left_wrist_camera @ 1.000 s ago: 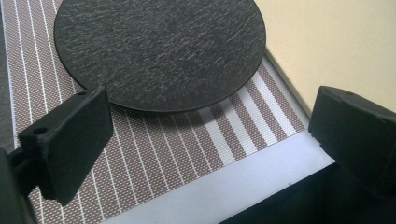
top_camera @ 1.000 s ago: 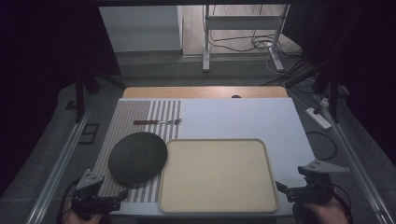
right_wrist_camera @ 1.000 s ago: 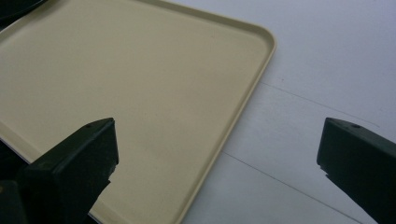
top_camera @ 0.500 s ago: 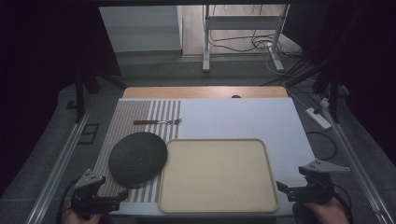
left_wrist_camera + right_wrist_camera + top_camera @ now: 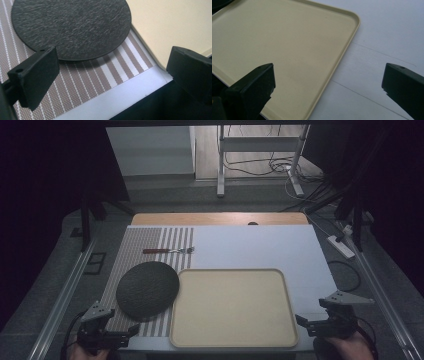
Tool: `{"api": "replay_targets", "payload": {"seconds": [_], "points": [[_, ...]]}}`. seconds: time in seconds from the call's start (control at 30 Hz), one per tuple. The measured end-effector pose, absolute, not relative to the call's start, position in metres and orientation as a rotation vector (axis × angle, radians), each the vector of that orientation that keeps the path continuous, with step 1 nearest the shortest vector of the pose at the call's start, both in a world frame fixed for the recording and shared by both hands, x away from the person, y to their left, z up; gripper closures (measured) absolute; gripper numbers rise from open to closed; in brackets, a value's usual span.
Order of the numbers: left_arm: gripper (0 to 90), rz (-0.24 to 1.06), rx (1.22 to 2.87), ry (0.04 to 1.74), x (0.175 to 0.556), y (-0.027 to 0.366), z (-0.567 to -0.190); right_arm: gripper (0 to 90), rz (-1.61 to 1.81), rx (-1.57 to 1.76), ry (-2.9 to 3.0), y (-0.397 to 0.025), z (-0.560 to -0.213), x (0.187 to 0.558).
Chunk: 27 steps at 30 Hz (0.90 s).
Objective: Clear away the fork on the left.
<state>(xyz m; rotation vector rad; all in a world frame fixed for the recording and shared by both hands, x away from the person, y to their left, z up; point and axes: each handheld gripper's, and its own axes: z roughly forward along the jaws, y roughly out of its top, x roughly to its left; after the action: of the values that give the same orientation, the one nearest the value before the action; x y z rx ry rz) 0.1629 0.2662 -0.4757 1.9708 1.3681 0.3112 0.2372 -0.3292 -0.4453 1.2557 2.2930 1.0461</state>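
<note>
Slate-dark round plate lies flat on the striped mat, touching the tray. I judge it stiff, heavy, brittle; grip its near rim. Both hand-held grippers, left and right, released.

Bench, near half: tray at centre front, its near edge close to the bench's front edge. Round plate just left of the tray, its right edge at or over the tray's left rim, lying on the striped mat. Mat runs along the bench's left side from front to back. Fork on the mat behind the plate, lying crosswise, well apart from plate and tray. Left gripper at the front left corner, before the plate; right gripper at the front right, beside the tray's right near corner.
</note>
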Motion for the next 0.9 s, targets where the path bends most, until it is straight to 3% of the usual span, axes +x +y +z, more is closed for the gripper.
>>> {"api": "replay_targets", "payload": {"seconds": [0.9], "points": [[0.0, 0.242, 1.995, 1.26, 0.202, 0.262, -0.473, 0.0, 1.039, 1.243, 2.308, -0.328, -0.446, 0.237]]}}
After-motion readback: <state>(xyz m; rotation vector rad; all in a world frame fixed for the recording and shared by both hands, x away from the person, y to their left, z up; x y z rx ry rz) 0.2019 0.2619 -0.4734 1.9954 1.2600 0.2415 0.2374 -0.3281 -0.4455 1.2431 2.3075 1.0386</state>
